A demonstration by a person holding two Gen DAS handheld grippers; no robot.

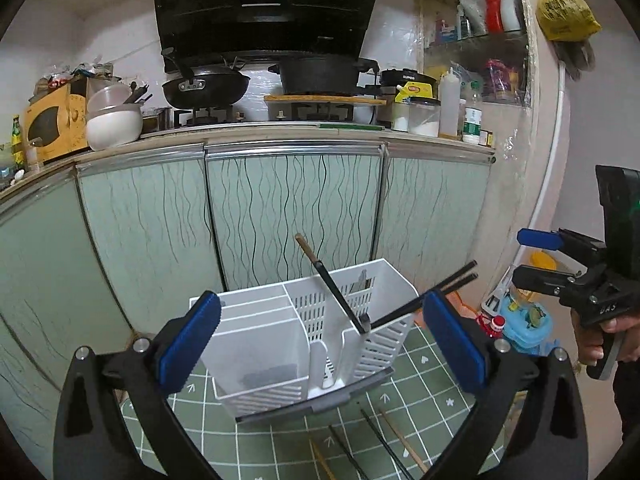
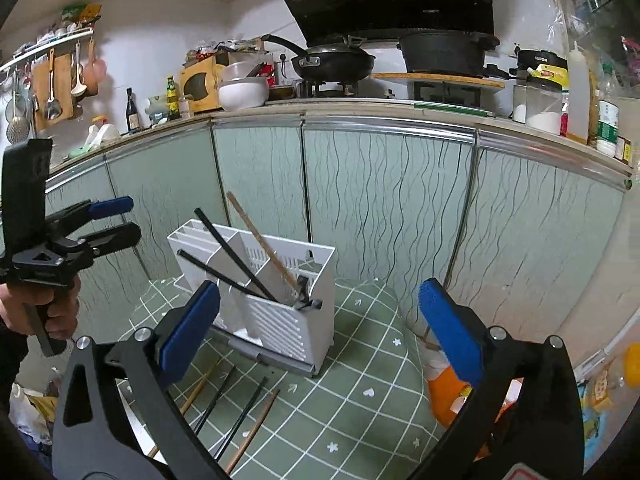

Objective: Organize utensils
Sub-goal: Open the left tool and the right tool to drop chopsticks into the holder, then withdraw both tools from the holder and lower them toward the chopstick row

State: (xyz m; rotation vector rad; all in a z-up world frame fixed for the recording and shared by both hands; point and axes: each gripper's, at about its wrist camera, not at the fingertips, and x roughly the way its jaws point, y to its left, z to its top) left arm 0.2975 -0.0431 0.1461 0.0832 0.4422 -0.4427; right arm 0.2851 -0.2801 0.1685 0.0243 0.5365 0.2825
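Note:
A white slotted utensil holder (image 1: 256, 348) (image 2: 280, 320) stands on a green grid mat (image 1: 424, 396) (image 2: 360, 360). In its right compartment lean a wooden chopstick with a dark end (image 1: 330, 286) (image 2: 262, 238) and two black chopsticks (image 1: 436, 294) (image 2: 228, 246). Several loose chopsticks (image 1: 384, 444) (image 2: 236, 408), some black and some wooden, lie on the mat in front of the holder. My left gripper (image 1: 326, 340) (image 2: 116, 220) is open, its blue pads to either side of the holder and apart from it. My right gripper (image 2: 322, 330) (image 1: 532, 260) is open too and holds nothing.
Pale green cabinet doors (image 1: 296, 216) rise just behind the holder, under a counter with a wok (image 1: 204, 88) and a pot (image 2: 444, 52). A blue container (image 1: 524, 324) and an orange item (image 2: 448, 392) lie beyond the mat's right edge. A hand (image 1: 592, 344) grips the right tool.

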